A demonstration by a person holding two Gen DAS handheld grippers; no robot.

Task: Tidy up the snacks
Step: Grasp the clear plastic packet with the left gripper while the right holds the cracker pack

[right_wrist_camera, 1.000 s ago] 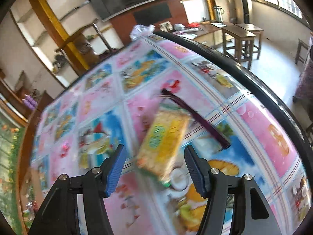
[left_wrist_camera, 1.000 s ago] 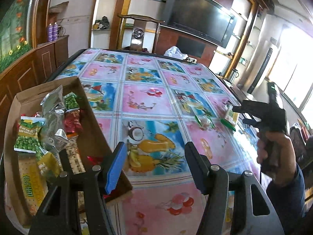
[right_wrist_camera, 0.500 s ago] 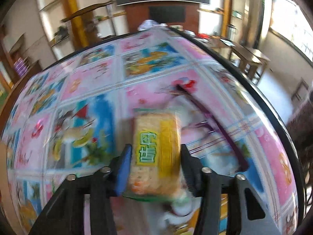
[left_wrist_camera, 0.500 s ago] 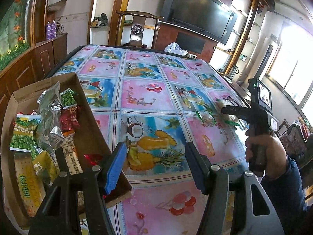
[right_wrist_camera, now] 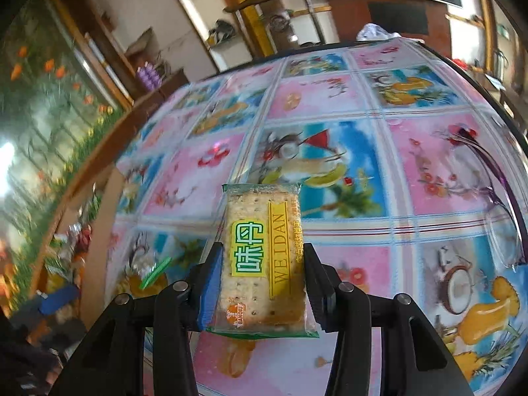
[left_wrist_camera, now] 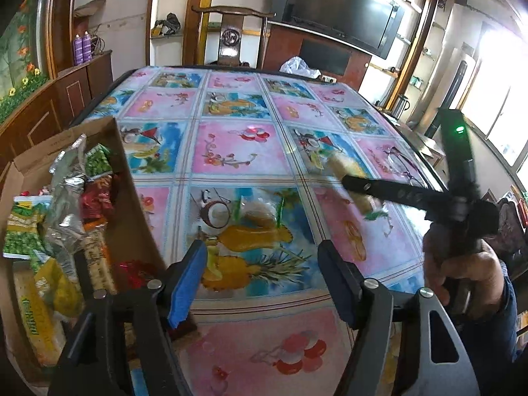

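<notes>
Yellow-labelled clear cracker packet point(right_wrist_camera: 264, 260), lying on the floral tablecloth point(right_wrist_camera: 346, 99) a second ago, is now pinched by the right gripper point(right_wrist_camera: 260, 283). Left gripper point(left_wrist_camera: 260, 277) is opening, empty, beside the brown cardboard snack box point(left_wrist_camera: 132, 211), its likely destination.

Left gripper point(left_wrist_camera: 260, 277) opening, empty; right gripper point(right_wrist_camera: 260, 274) clamped.

Light: daylight from the windows point(left_wrist_camera: 501, 99) at the right, blown out to white.
Glare: pale sheen on the counter point(left_wrist_camera: 237, 151).
Blur: right tool point(left_wrist_camera: 354, 186) smeared in the left view; left edge of the right view streaked.
Distortion: strong fisheye bending, dark corners.
</notes>
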